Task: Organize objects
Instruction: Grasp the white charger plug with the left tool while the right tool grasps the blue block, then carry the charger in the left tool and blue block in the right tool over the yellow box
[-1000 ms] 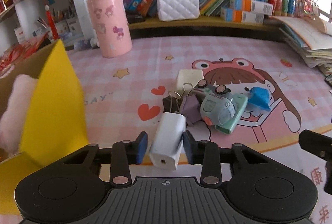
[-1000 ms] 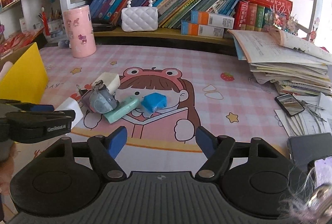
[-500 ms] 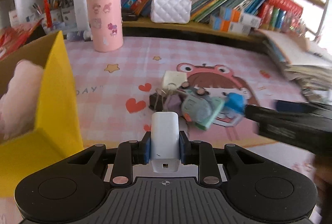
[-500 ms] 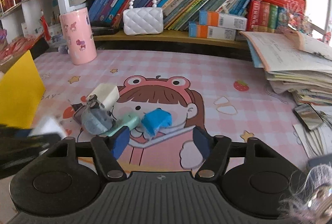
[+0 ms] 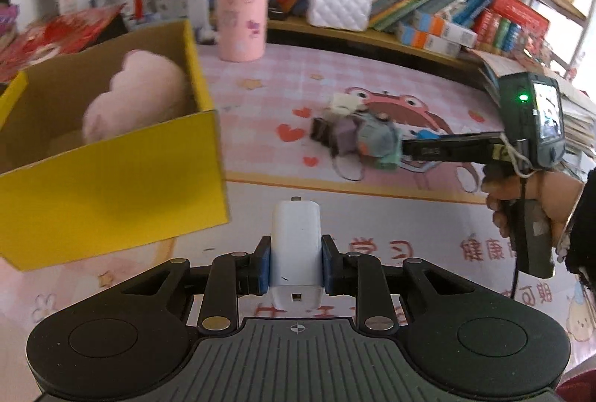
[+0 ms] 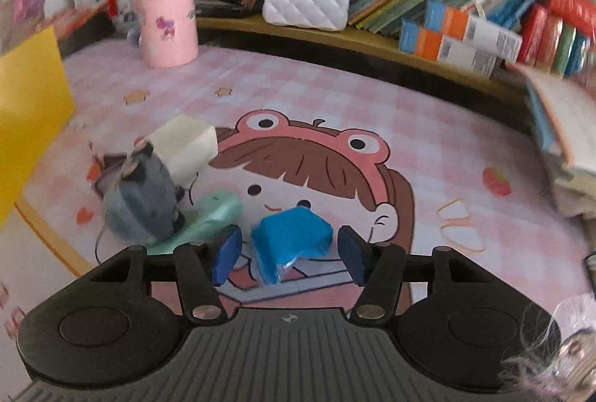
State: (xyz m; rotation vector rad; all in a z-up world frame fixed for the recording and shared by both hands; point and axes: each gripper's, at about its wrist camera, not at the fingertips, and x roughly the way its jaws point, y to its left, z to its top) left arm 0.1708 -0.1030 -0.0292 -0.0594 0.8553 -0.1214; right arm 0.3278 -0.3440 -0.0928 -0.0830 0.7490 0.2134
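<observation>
My left gripper (image 5: 296, 262) is shut on a white charger block (image 5: 295, 249), held above the mat just right of the yellow box (image 5: 111, 186), which holds a pink plush (image 5: 134, 100). My right gripper (image 6: 288, 255) straddles a blue crumpled piece (image 6: 292, 236) on the mat; its jaws are closing, with small gaps still showing on both sides. Left of it lie a grey toy car (image 6: 143, 195), a mint green case (image 6: 208, 215) and a cream block (image 6: 184, 143). In the left wrist view the right gripper (image 5: 417, 146) reaches into that pile (image 5: 357, 137).
A pink cylinder cup (image 6: 165, 10) and a white quilted purse (image 6: 307, 1) stand at the back by rows of books. Stacked papers (image 6: 562, 141) fill the right edge. A hand (image 5: 529, 201) holds the right tool.
My left gripper closed on the white charger, lifted it and carried it left, beside the yellow box. My right gripper came down and forward to the blue piece while its jaws narrowed.
</observation>
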